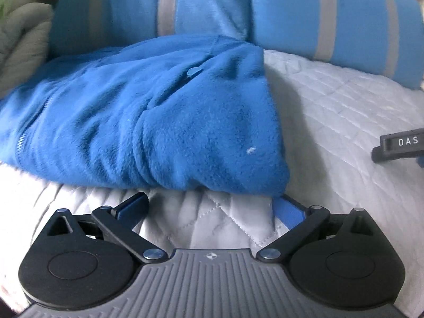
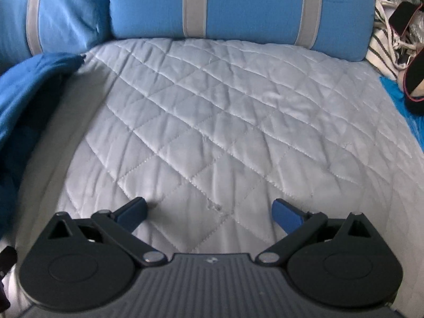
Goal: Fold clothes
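jaws spread, fleece (image 1: 148, 122) edge near, quilt (image 2: 225, 106)

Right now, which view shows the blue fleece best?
Left wrist: the fleece fills the frame centre, zipper and folds visible, just ahead of the open left gripper. Right wrist catches only its edge at far left.

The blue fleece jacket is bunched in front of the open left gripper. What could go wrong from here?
1. The left gripper may pinch the quilted cover along with the blue fleece jacket, since the hem rests on it.
2. Several bunched layers could be grabbed together.
3. The zipper pull might snag.
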A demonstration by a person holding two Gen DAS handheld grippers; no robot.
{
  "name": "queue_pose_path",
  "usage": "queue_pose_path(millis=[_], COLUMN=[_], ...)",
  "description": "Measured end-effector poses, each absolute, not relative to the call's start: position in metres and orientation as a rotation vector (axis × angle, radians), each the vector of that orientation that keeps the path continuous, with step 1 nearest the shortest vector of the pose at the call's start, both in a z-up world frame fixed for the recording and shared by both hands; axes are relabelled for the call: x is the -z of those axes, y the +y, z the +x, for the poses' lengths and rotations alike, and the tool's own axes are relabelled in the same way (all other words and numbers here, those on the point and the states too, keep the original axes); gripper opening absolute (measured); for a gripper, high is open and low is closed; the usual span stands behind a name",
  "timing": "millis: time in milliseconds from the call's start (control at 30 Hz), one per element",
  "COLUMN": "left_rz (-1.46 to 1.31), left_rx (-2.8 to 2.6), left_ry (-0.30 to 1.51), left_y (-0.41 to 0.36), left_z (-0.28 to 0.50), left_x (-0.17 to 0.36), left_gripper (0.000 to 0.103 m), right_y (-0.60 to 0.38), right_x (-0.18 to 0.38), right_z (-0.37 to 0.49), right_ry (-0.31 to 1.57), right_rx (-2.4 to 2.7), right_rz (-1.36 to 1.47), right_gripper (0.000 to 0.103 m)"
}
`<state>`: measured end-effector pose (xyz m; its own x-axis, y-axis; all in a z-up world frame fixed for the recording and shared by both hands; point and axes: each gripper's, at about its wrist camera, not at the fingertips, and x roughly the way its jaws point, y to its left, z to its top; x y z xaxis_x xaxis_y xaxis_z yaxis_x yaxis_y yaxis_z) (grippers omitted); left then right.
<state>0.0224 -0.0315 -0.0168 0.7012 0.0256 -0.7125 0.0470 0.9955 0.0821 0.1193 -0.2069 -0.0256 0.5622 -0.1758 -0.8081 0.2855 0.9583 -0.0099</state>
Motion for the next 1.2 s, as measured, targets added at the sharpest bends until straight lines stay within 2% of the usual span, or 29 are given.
queue_pose_path(millis=[1200], left_rz=[0.079], left_rx=[-0.016], left_ry=[0.817], left_y=[-0.0377], left_z=[0.0177], left_x=[0.0156], left_gripper=[0.103], right_y=[-0.2048], right_x=[0.0283], right_z=[0.1179], right_ry=[0.924], right_rx=[0.281], right_rz=[0.13], right_gripper=[0.103])
